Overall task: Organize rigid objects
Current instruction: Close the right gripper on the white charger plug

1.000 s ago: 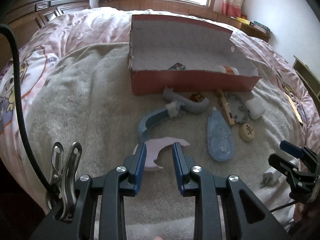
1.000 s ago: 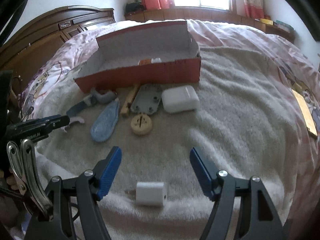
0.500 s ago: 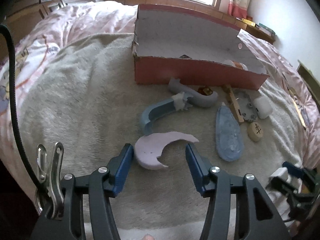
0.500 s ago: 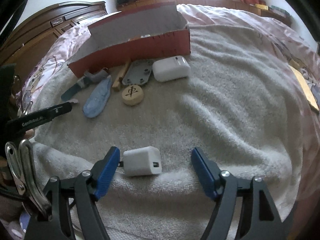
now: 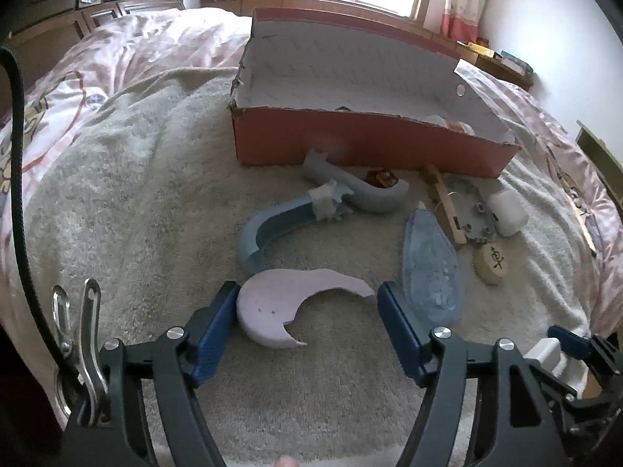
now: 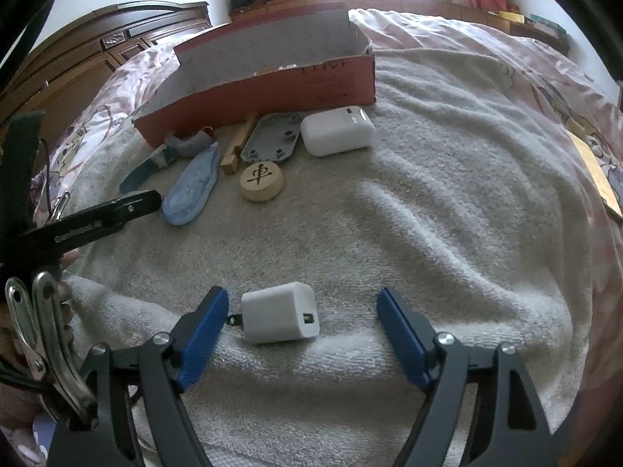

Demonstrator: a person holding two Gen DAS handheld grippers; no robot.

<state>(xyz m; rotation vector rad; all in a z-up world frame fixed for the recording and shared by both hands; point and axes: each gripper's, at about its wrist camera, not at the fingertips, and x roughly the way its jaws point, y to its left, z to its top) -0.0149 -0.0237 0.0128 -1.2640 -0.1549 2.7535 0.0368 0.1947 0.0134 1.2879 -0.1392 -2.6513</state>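
— Both tools have closed in since a second ago, haven't they? And the left one was nearly pinched together then.

— Yes. Now the left tool (image 5: 307,309) is spread wide around the lilac crescent piece (image 5: 290,305); its left finger looks to be touching the piece's rounded end. The right tool (image 6: 301,317) is spread too, bracketing the white charger cube (image 6: 278,317), which has slid from below the fingers to between them.

— Where does everything sit?

— On a beige towel (image 6: 428,202) spread over the bed (image 5: 128,43). The red cardboard box (image 5: 350,144), the likely destination, stands at the far side with a few items already inside.

— What could go wrong?

— My guess: the crescent is thin and flat, so fingers closing on its curved rim may slip off or press it into the soft pile. The cube sits off-centre toward the right tool's left finger, prongs pointing at it, so closing could pinch the prongs or swivel it.

— Anything in the way?

— A cluster lies against the box front: two grey-blue curved pieces (image 5: 280,225), a blue teardrop shell (image 5: 430,268), a white case (image 6: 337,134), a grey plate (image 6: 274,140), a wooden stick (image 6: 238,144), and a wooden chess piece (image 6: 261,181). The teardrop shell lies just beside the left tool's right finger and could get nudged.
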